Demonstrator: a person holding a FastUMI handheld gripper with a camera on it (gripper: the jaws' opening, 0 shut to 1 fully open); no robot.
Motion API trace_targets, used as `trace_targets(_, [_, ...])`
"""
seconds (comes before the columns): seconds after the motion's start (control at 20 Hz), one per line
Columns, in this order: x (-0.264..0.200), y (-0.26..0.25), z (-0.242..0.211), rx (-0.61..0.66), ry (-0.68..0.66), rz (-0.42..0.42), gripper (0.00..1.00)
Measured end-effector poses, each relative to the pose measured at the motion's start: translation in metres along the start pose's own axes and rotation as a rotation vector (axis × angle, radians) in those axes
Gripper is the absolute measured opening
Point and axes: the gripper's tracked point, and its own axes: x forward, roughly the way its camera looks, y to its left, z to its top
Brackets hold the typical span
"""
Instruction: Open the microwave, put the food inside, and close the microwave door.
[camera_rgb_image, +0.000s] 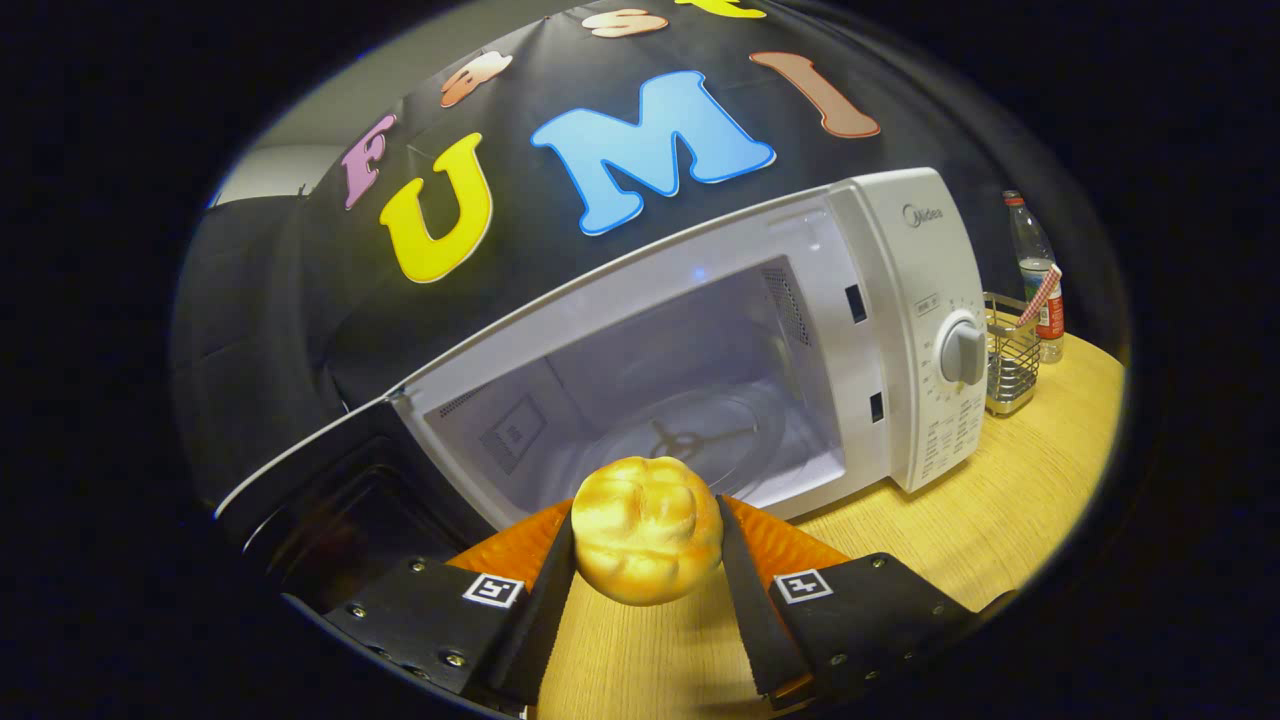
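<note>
Golden bread roll (647, 530) was pinched between both fingers (545, 585) of the gripper (648, 560), above the wooden surface (980, 520), just before the open microwave (700, 360).

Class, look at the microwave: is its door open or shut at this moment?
Open. The microwave door is swung out to one side, baring the cavity and glass turntable. The tool holds the bun outside.

— Bun (647, 543)?
— Golden, round, ridged on top, pinched between both tongs (646, 570) just before the cavity.
— Microwave (860, 340)?
— White, standing on the surface (1000, 520), door (340, 490) swung wide open, glass turntable (700, 435) bare inside.
</note>
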Motion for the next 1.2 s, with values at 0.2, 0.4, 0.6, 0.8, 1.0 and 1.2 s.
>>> trace_targets(0.2, [0.038, 0.007, 0.005, 0.010, -0.027, -0.018, 0.76])
trace_targets(0.4, [0.070, 0.012, 0.001, 0.022, -0.038, -0.047, 0.76])
trace_targets(0.6, [0.097, 0.012, 0.003, 0.023, -0.035, -0.062, 0.76])
trace_targets(0.8, [0.113, 0.006, -0.001, -0.002, -0.045, -0.084, 0.76])
trace_targets(1.0, [0.120, 0.008, -0.003, -0.026, -0.066, -0.076, 0.76])
trace_targets(1.2, [0.118, 0.014, -0.008, -0.042, -0.054, -0.063, 0.88])
